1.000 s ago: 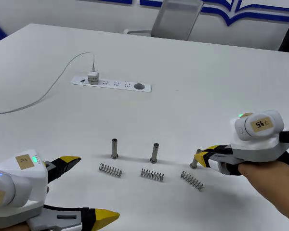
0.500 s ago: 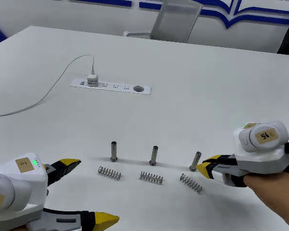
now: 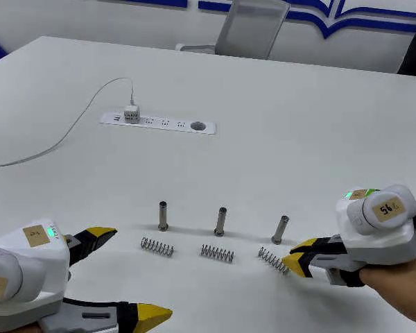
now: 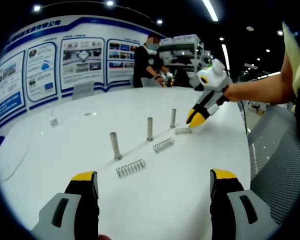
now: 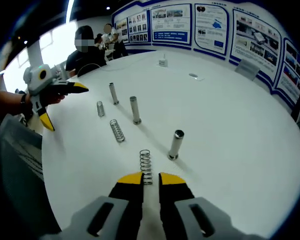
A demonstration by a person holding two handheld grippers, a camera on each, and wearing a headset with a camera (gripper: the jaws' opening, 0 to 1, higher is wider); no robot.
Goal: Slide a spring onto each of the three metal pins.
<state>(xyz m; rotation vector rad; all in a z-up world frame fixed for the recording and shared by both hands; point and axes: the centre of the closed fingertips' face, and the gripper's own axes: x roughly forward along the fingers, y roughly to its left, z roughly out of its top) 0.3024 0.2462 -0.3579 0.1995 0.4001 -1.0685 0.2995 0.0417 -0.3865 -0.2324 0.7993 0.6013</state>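
Observation:
Three metal pins stand upright in a row: left [image 3: 163,216], middle [image 3: 220,221], right [image 3: 280,229]. A spring lies on the table in front of each: left [image 3: 157,246], middle [image 3: 217,253], right [image 3: 272,259]. My right gripper [image 3: 293,258] hovers low at the right spring's near end [image 5: 145,165], jaws only a narrow gap apart, with the spring's end just at the tips. My left gripper [image 3: 128,274] is wide open at the near left, short of the left spring [image 4: 130,168], holding nothing.
A white power strip [image 3: 159,123] with a plugged-in charger and cable lies farther back on the white table [image 3: 298,139]. A grey chair [image 3: 249,28] stands at the far edge. People stand in the background [image 4: 147,60].
My right gripper has pulled back from beside the right pin and moved down to the right spring's end. The left gripper has barely moved. Pins and springs stay put.

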